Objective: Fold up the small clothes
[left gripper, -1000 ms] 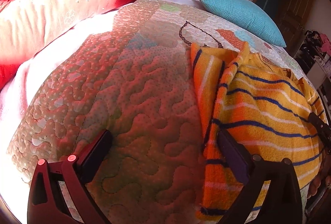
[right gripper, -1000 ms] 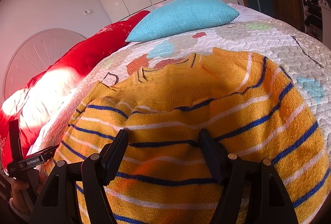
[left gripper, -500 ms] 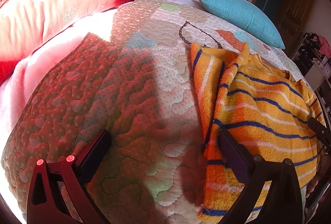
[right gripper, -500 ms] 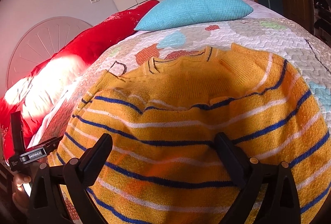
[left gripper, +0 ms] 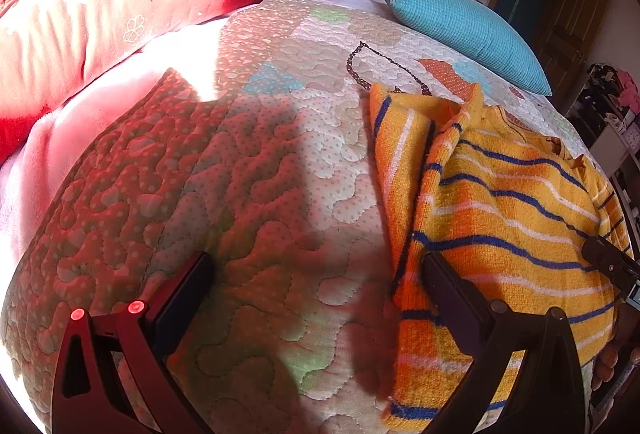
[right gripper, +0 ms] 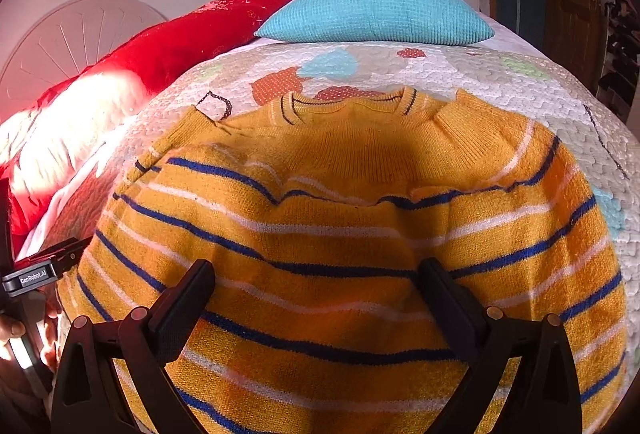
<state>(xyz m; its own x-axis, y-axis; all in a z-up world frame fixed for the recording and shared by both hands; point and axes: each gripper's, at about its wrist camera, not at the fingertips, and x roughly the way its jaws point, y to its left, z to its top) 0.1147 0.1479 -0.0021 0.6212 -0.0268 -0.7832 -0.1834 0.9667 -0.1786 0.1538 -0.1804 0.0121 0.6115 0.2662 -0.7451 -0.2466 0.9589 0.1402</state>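
Note:
A small yellow sweater [right gripper: 352,234] with blue and white stripes lies folded on the quilted bed cover [left gripper: 248,185], its collar toward the pillows. In the left wrist view the sweater [left gripper: 500,218] lies at the right, one sleeve folded in along its left edge. My left gripper [left gripper: 316,274] is open and empty over the quilt, its right finger at the sweater's left edge. My right gripper [right gripper: 316,278] is open and empty, low over the sweater's lower half. The left gripper's body [right gripper: 36,274] shows at the left edge of the right wrist view.
A turquoise cushion [right gripper: 376,11] and a long red pillow [left gripper: 160,1] lie at the head of the bed. A wardrobe and dark doorway stand behind. Cluttered shelves [left gripper: 612,105] are beyond the bed's right side. Bare quilt lies left of the sweater.
My right gripper has opened wider and moved a little toward the collar. The left gripper has barely moved; a shadow has spread over the quilt.

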